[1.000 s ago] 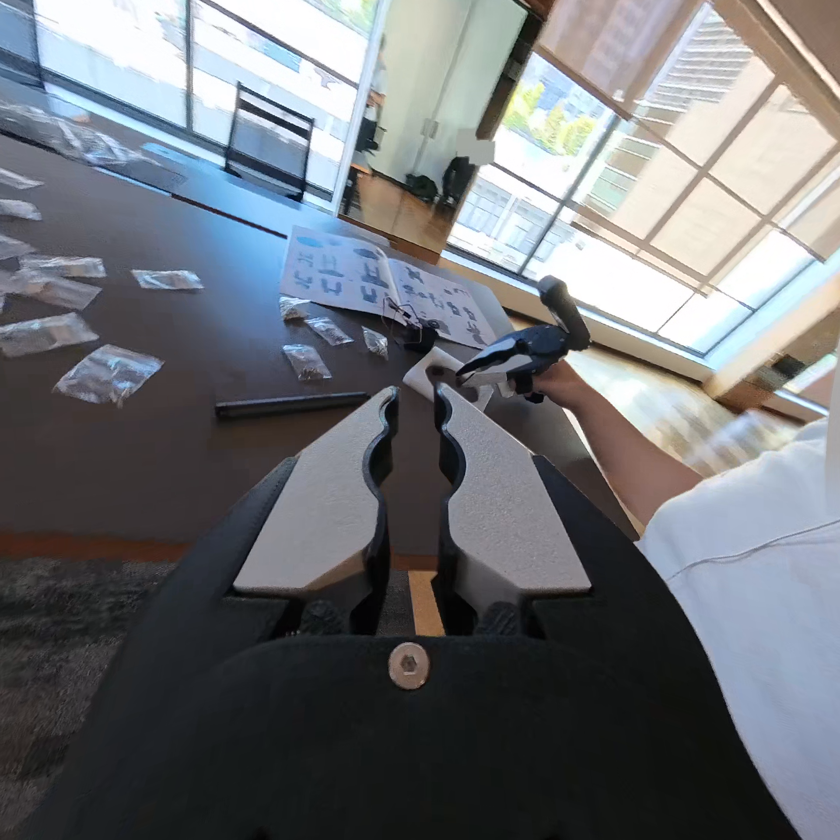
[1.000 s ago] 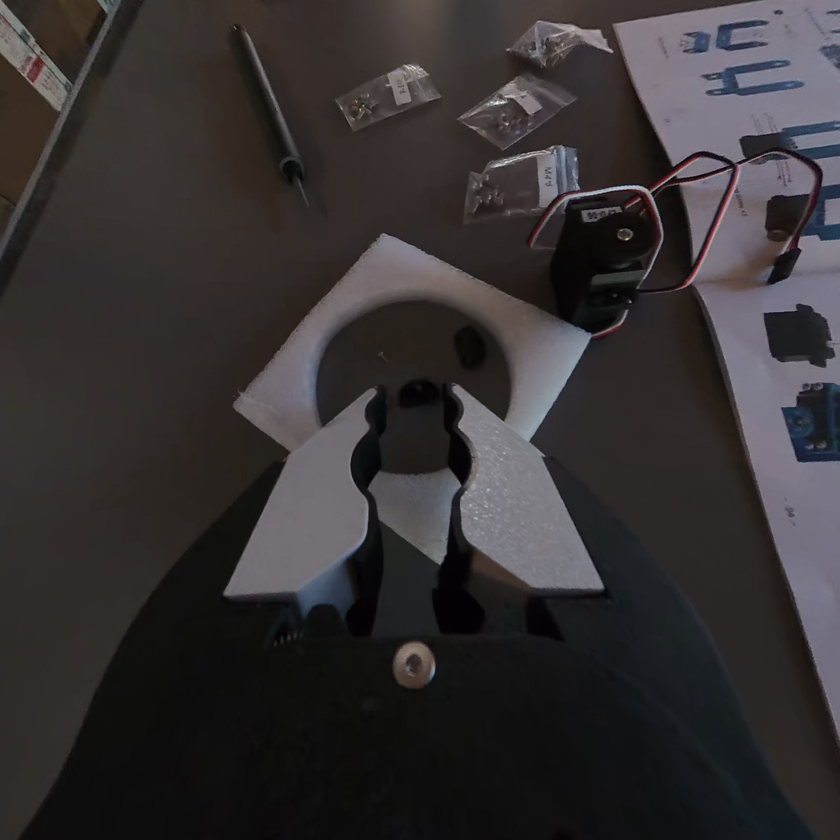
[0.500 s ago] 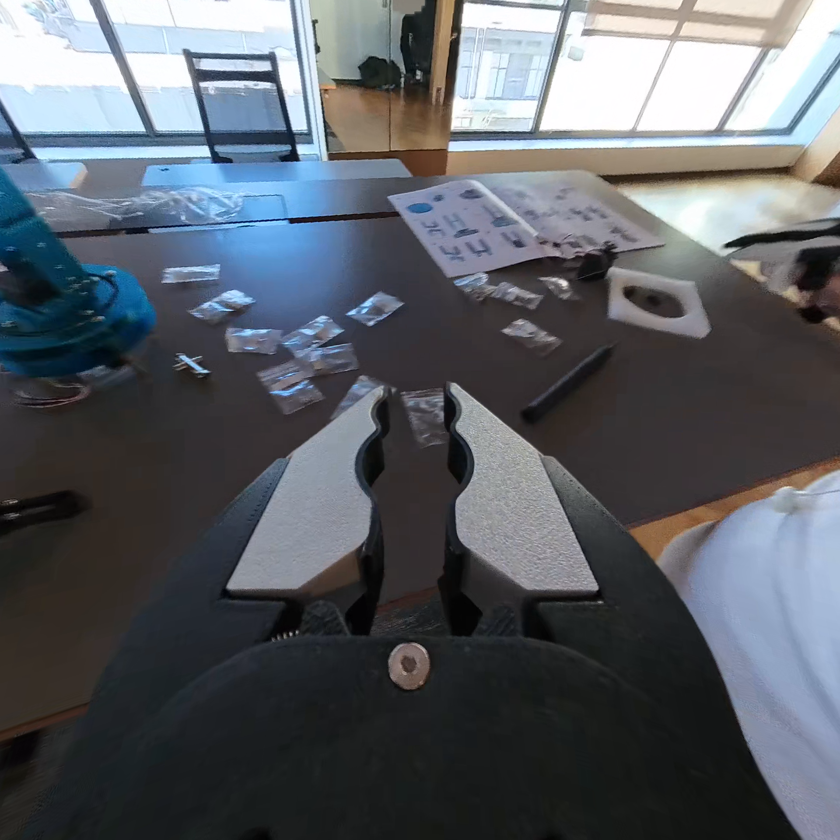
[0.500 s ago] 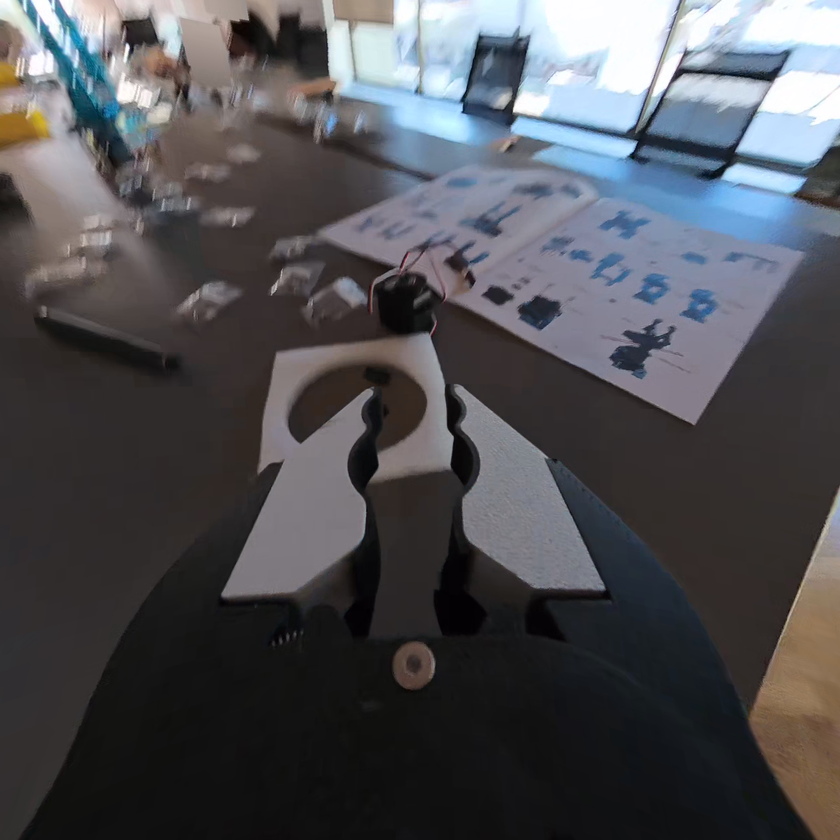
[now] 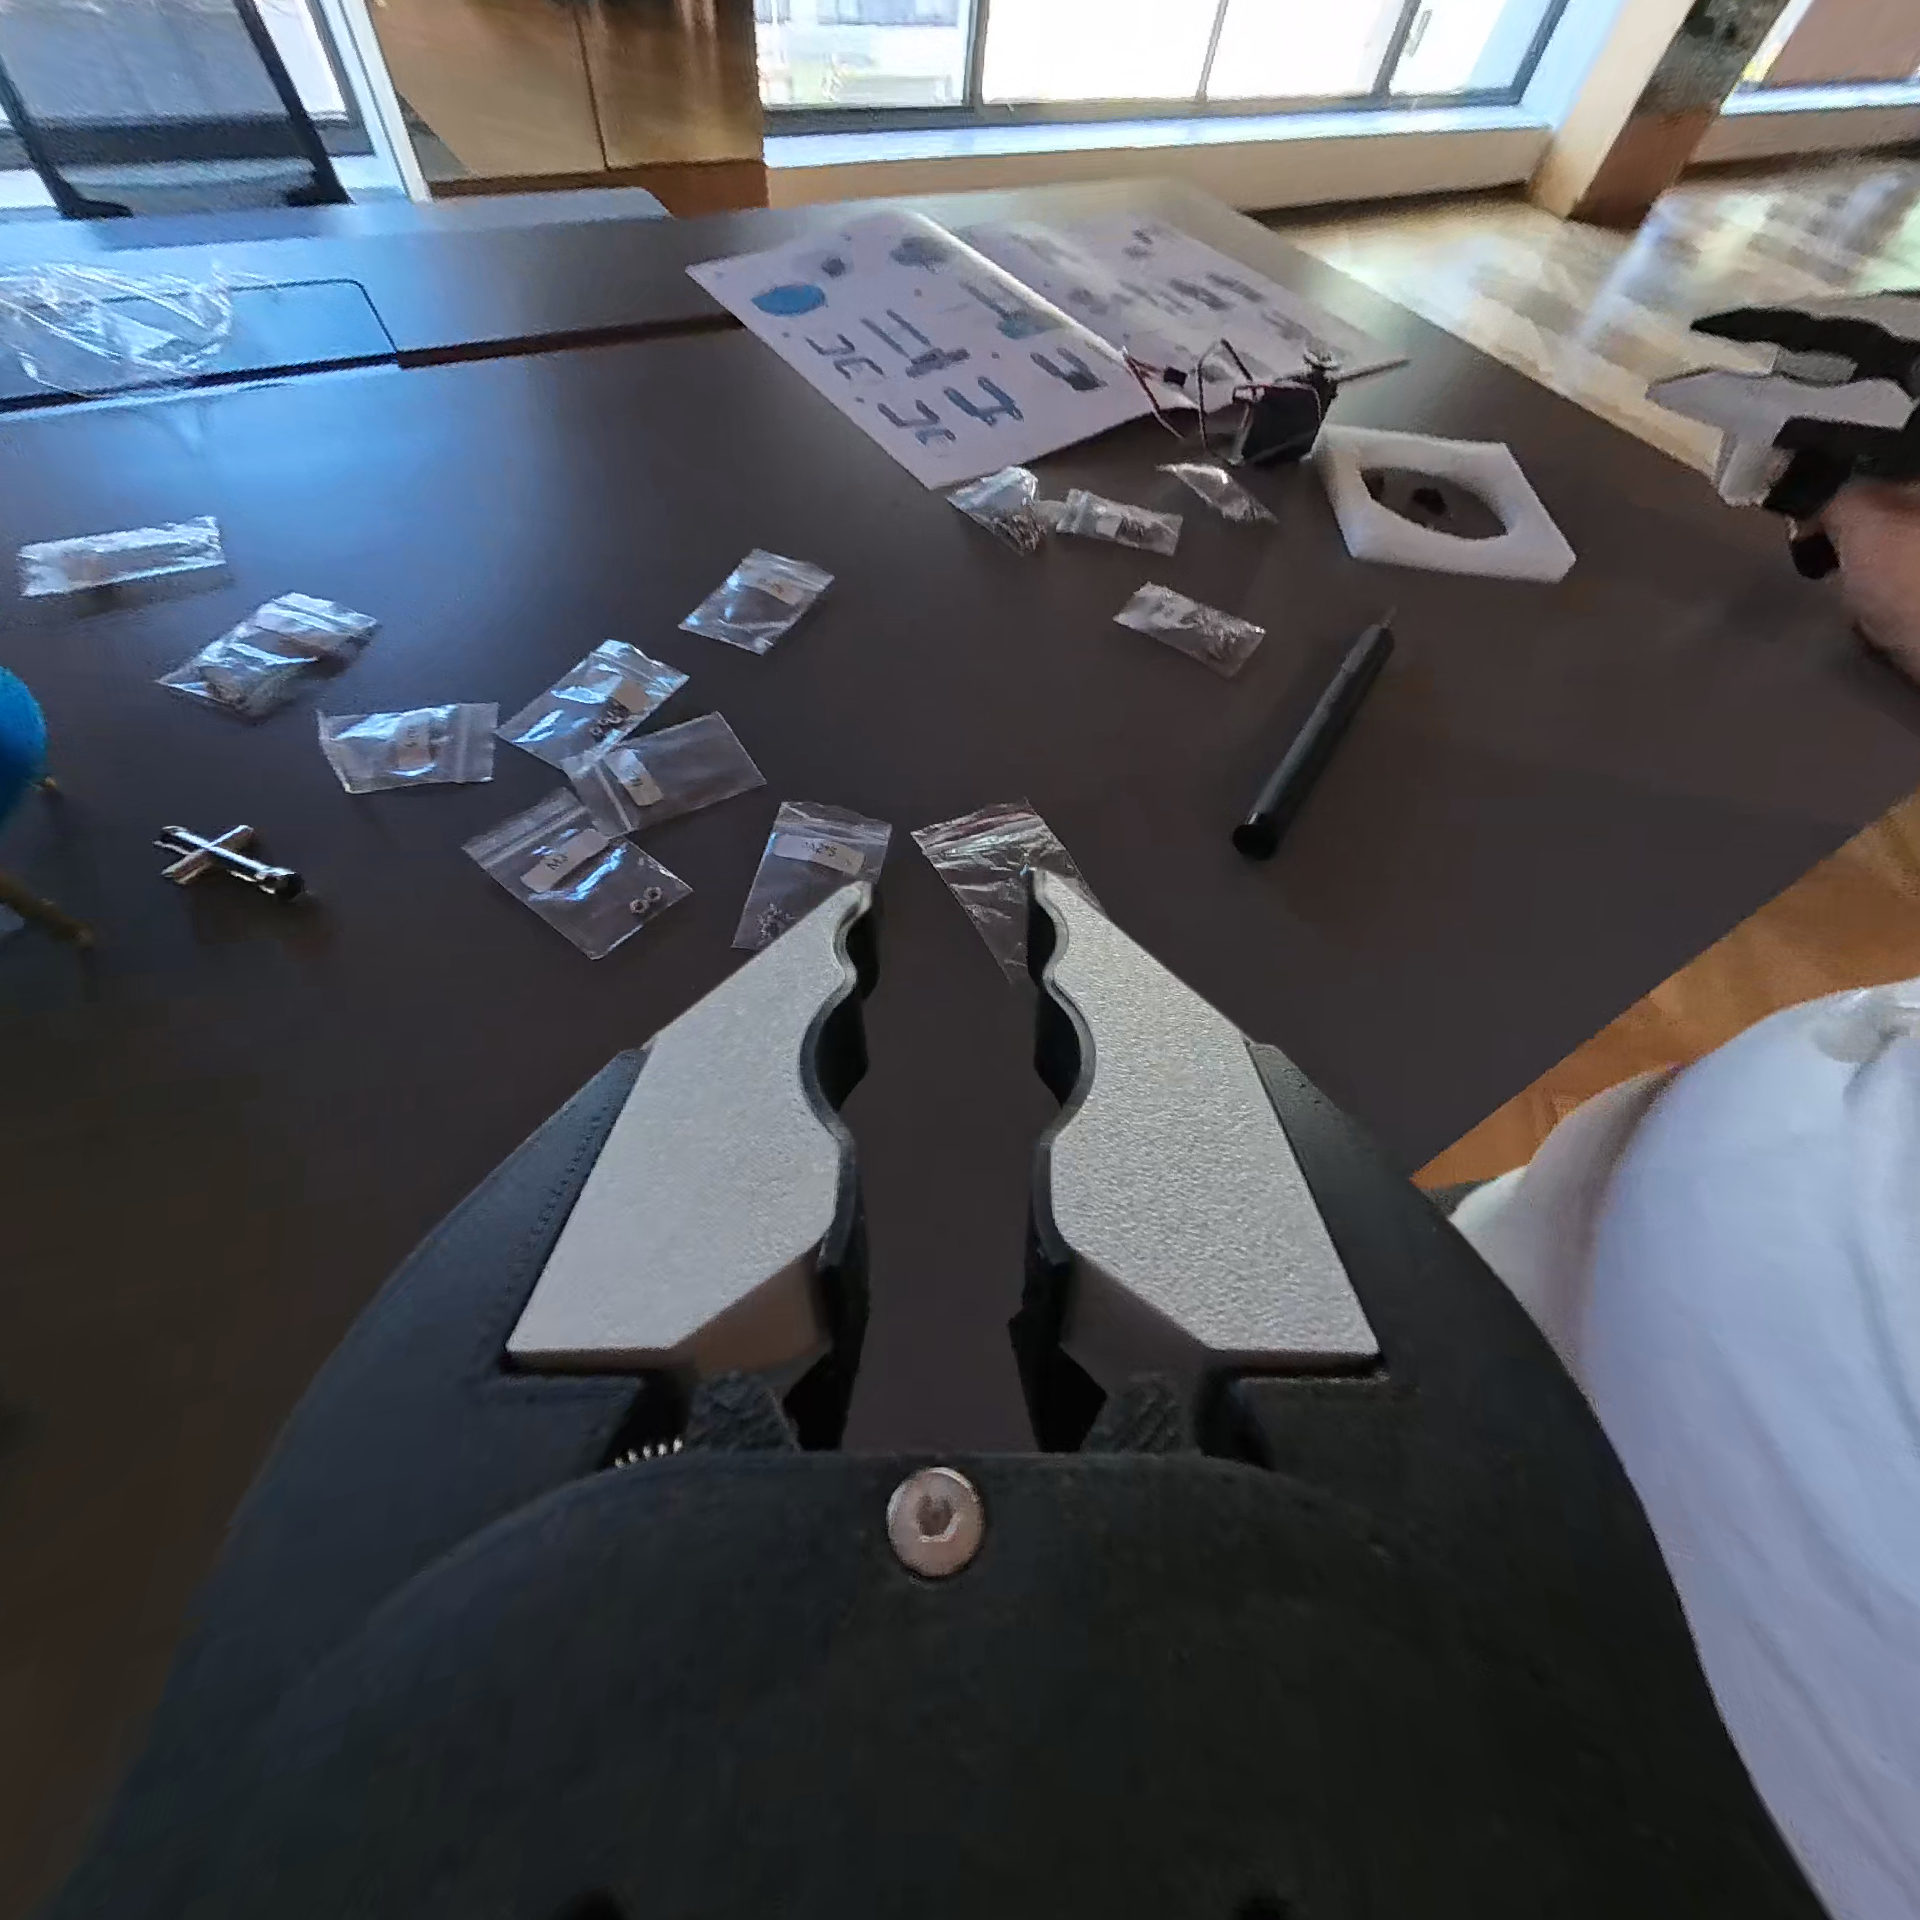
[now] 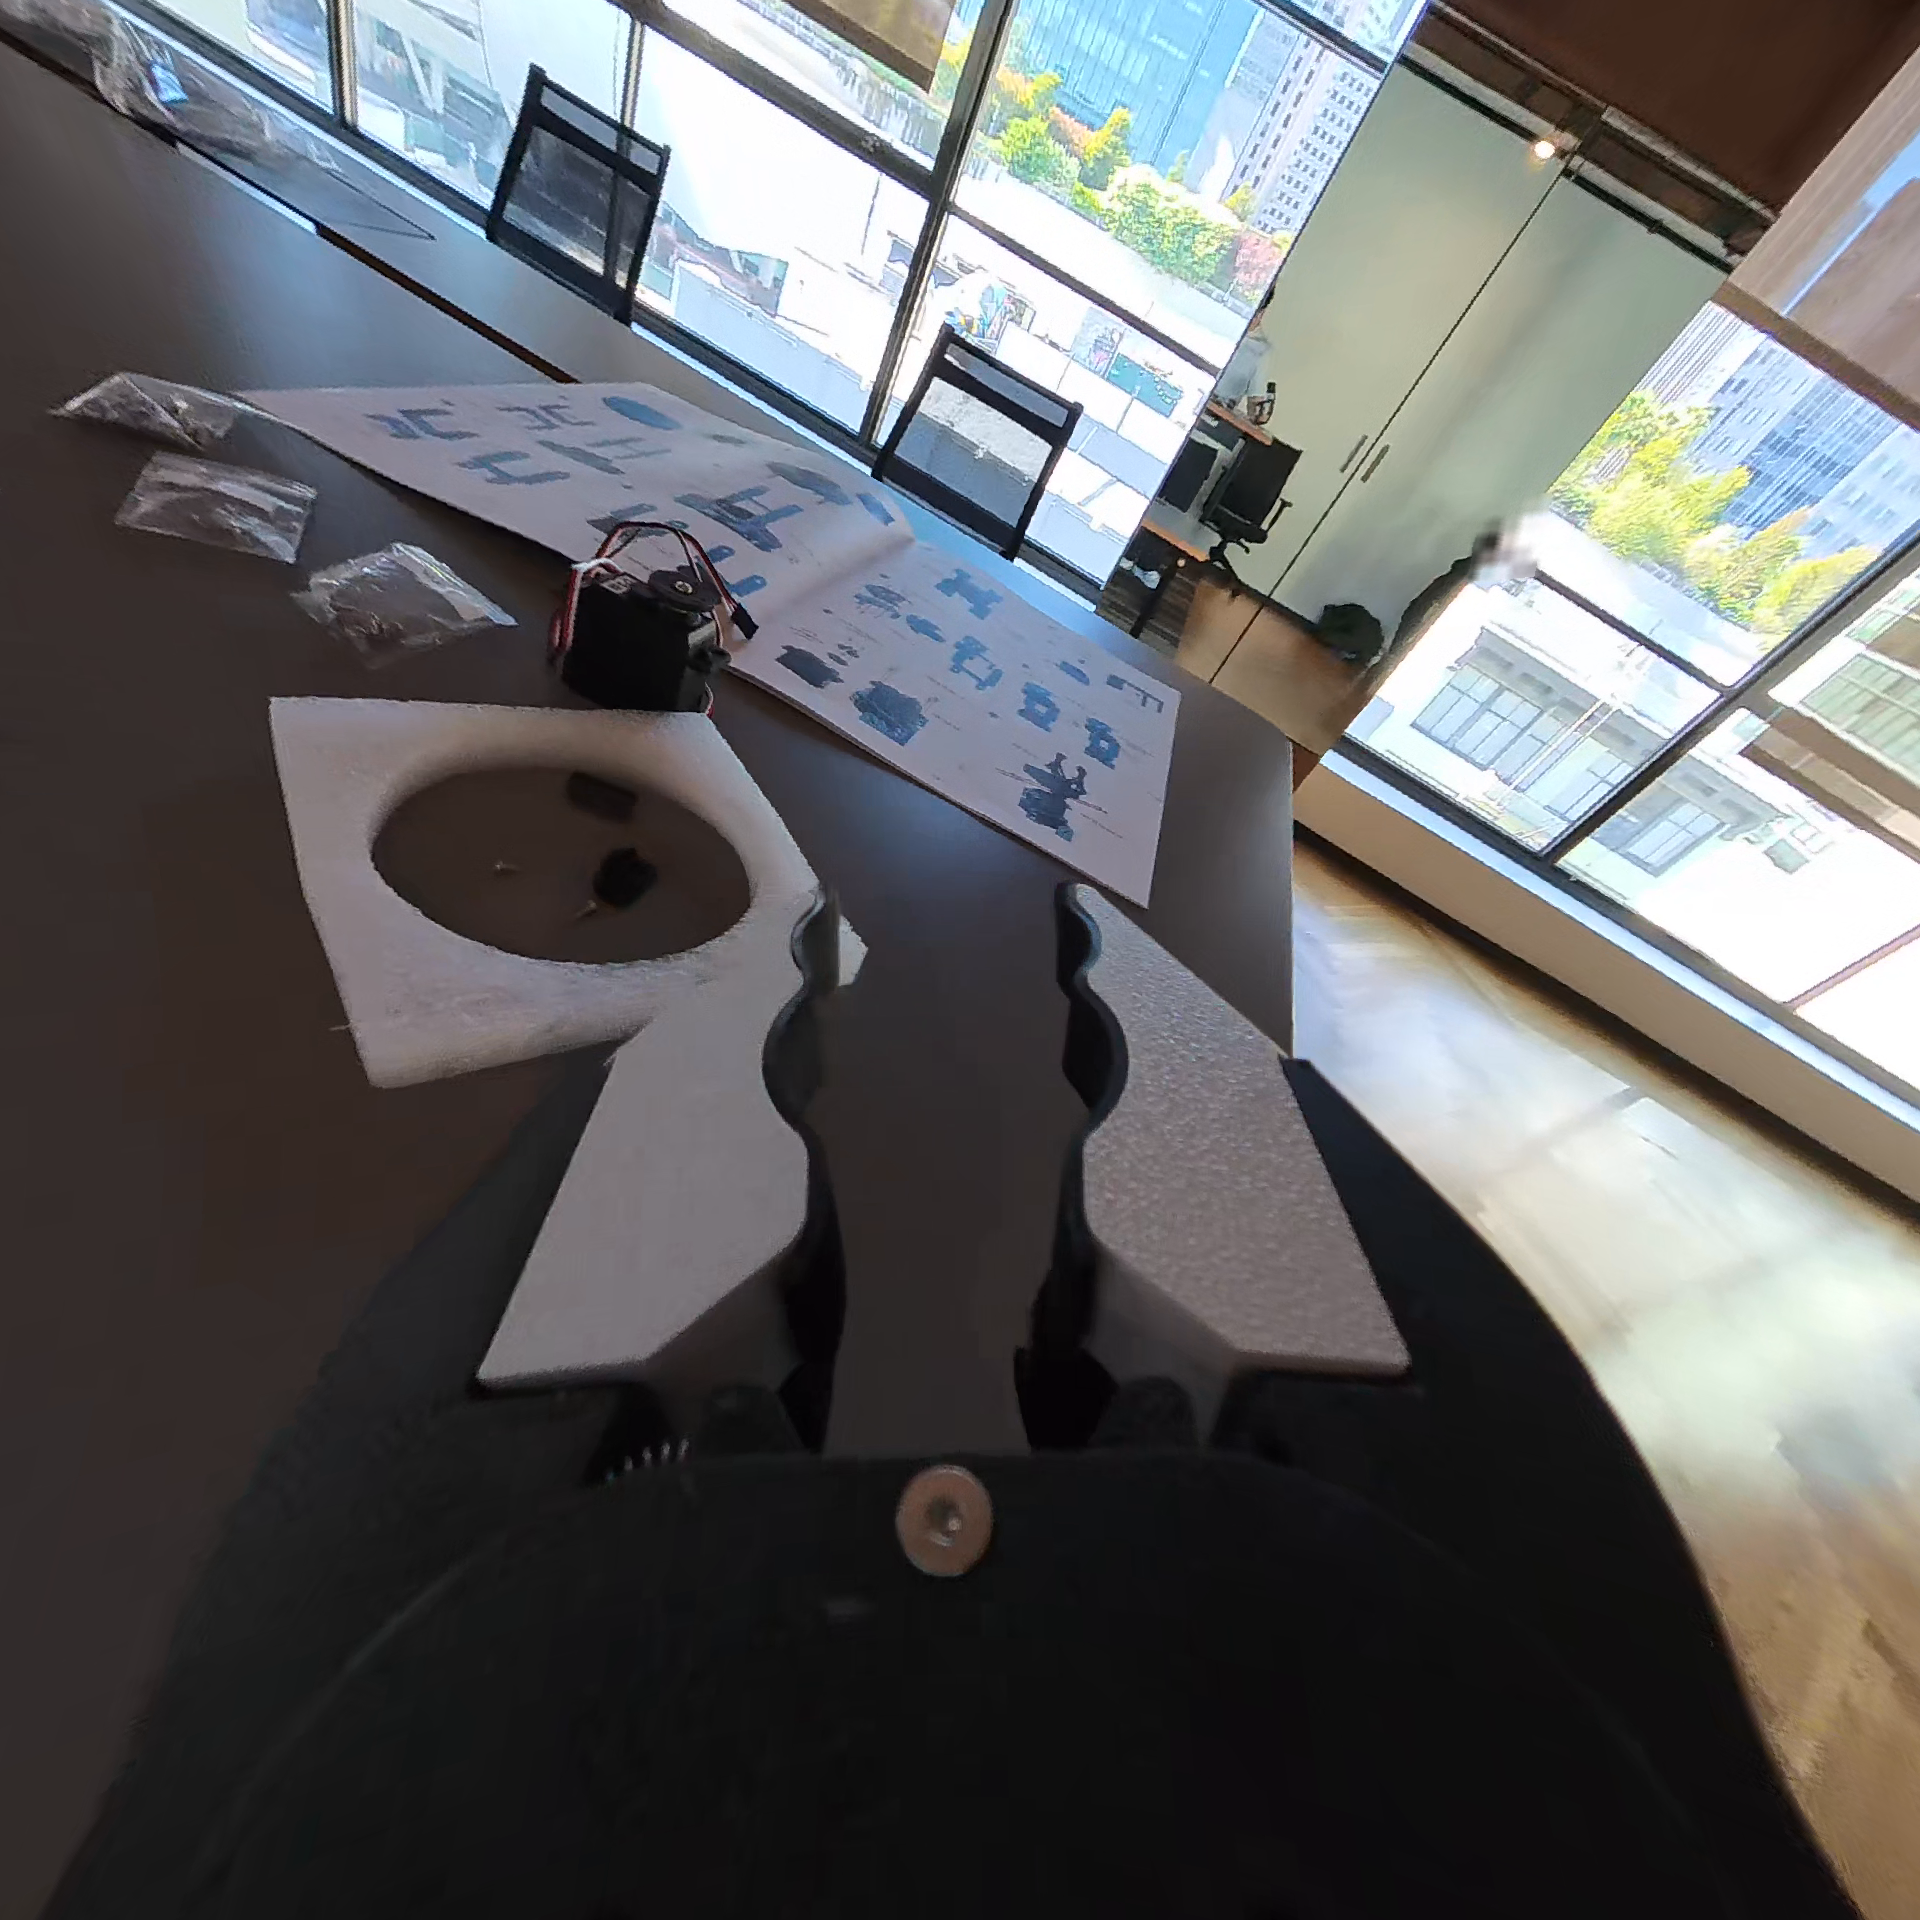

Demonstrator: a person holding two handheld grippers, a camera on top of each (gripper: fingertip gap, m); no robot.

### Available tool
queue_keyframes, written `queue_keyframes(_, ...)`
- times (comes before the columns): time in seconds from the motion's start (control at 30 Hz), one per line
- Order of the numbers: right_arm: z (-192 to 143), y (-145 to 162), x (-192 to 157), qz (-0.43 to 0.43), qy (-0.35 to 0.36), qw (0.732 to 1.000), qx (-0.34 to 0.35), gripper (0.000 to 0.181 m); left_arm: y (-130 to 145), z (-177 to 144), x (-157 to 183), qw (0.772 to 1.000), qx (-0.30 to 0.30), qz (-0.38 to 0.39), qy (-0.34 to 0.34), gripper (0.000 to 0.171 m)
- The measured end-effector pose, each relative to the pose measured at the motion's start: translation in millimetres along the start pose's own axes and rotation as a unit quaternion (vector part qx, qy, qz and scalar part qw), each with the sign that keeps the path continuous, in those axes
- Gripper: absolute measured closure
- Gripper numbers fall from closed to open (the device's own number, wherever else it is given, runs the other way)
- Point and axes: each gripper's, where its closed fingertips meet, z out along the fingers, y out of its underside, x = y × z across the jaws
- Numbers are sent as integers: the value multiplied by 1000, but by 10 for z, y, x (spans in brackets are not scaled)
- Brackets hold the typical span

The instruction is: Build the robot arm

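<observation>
daylight is pouring in through the windows beyond the far edge of the tabletop, blowing out the glass and glaring off the wooden floor. the dark tabletop is staying dim. the booklet is smearing with motion blur, and straight lines are bowing at the frame edges.

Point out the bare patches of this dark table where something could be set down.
Bare table lies near the left hand-held gripper, this side of the plastic bags. Another patch lies between the black pen-like tool and the table's right edge. It is crowded around the booklet, white foam ring and black servo.
</observation>
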Motion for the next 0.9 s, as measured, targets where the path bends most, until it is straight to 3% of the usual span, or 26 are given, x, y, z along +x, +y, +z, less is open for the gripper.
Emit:
queue_keyframes(0.3,32,64,26,-8,7,1000,-15,143,85,276,109,997,-16,-55,44,143)
queue_keyframes(0.43,38,69,22,-11,6,1000,-16,143,227,675,181,992,-53,-112,4,122)
queue_keyframes(0.53,47,86,9,-13,3,1000,-21,143,389,985,211,988,-118,-77,-57,111)
queue_keyframes(0.9,32,64,41,13,-7,1000,-7,143,471,1368,115,969,-192,-55,-146,110)
